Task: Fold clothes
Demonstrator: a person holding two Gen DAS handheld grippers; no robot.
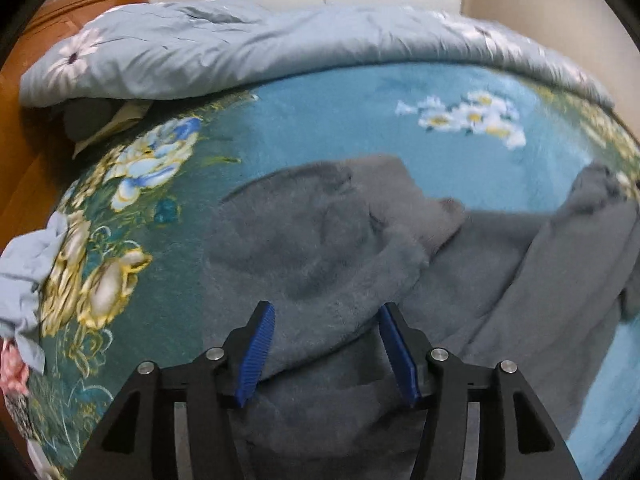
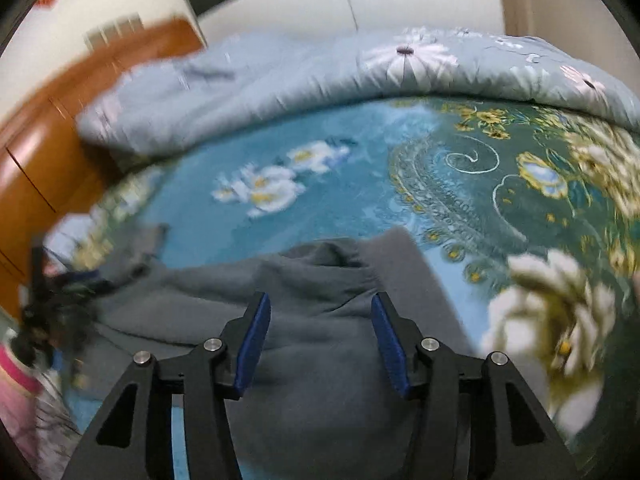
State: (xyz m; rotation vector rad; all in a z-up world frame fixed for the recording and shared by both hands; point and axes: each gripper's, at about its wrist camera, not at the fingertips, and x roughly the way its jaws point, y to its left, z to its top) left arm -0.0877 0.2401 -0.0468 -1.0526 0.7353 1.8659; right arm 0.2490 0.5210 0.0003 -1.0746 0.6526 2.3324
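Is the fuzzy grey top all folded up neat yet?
Not yet. The fuzzy grey fleece top lies partly folded and rumpled on the blue flowered blanket, one part doubled over, another bunched at the side.

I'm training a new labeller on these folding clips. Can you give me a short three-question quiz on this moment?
1. True or false: the left gripper is clamped on the grey garment.
2. The garment lies on: A) a wooden floor, B) a blue floral blanket, C) a white table.
3. Fill in: along the far edge of the bed lies a bunched pale blue ____ with white flowers.

Key: 1 false, its blue pads stand apart over the fabric, as do those of the right gripper; 2 B; 3 quilt.
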